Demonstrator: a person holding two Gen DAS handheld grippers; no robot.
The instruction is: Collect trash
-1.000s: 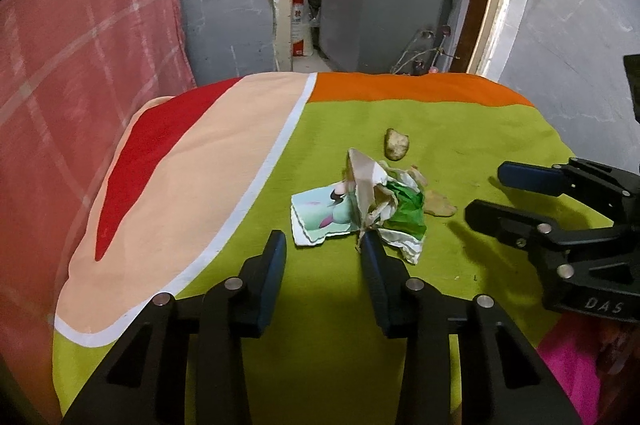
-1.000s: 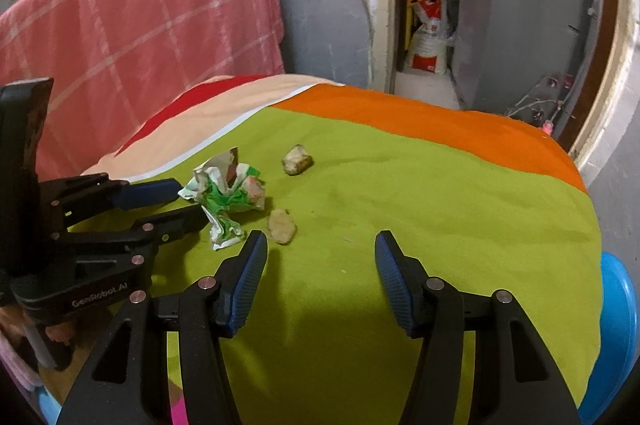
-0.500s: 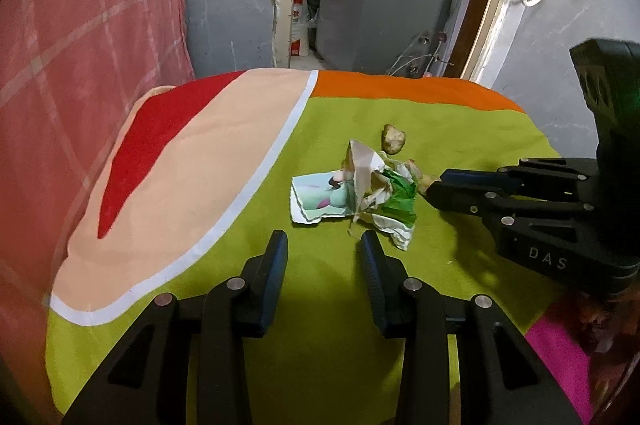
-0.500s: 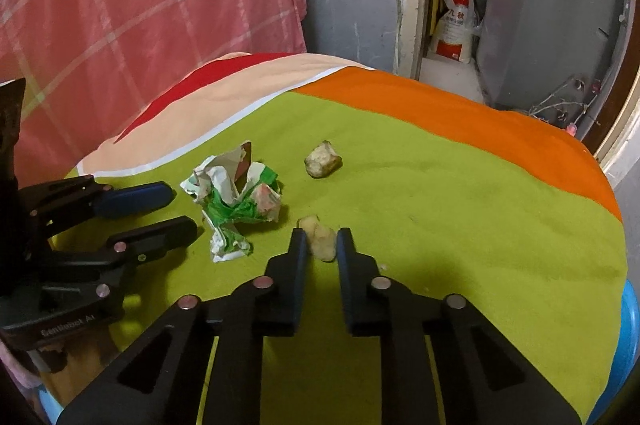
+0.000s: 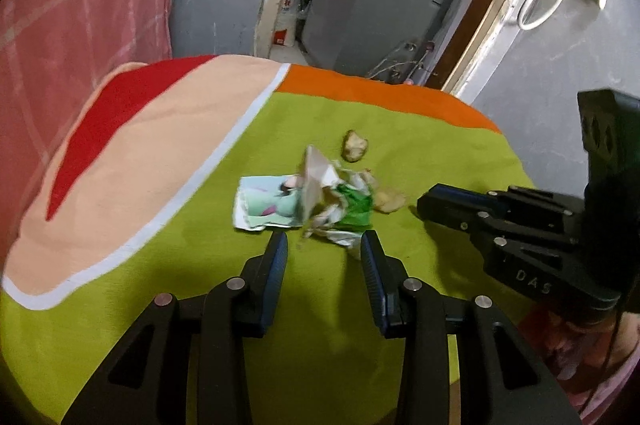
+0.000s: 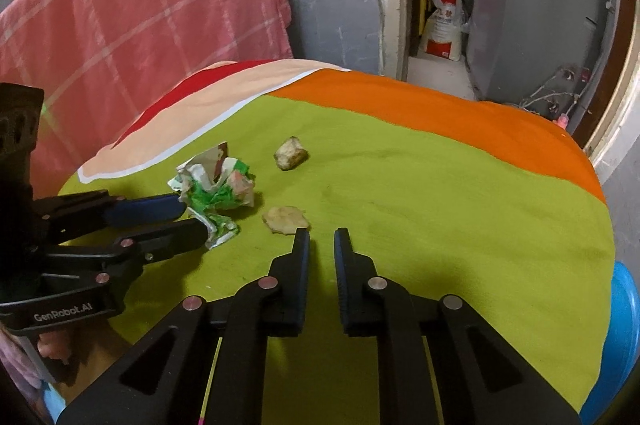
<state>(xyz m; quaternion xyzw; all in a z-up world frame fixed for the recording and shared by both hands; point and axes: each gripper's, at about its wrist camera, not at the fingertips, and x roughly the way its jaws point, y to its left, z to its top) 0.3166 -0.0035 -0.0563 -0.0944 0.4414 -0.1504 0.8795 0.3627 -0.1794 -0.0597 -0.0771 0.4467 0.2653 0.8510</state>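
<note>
I am holding my left gripper [image 5: 324, 251] low over the green part of the striped tablecloth [image 5: 168, 185], its blue-padded jaws standing apart with nothing between them, aimed at the crumpled green-and-white wrapper [image 5: 340, 201] lying just ahead of the tips. A flat printed paper scrap [image 5: 266, 205] is lying against the wrapper's left side. My right gripper [image 6: 322, 239] is hovering nearby with its jaws drawn close, a narrow gap showing and nothing in it, its tips just beside a flat tan scrap [image 6: 286, 219] resting on the cloth. A second tan lump [image 6: 291, 153] is sitting farther back, apart from the wrapper. Behind the table, a pink checked cloth [image 6: 140, 17] is hanging and a grey appliance [image 6: 532, 13] is standing in the doorway.
</note>
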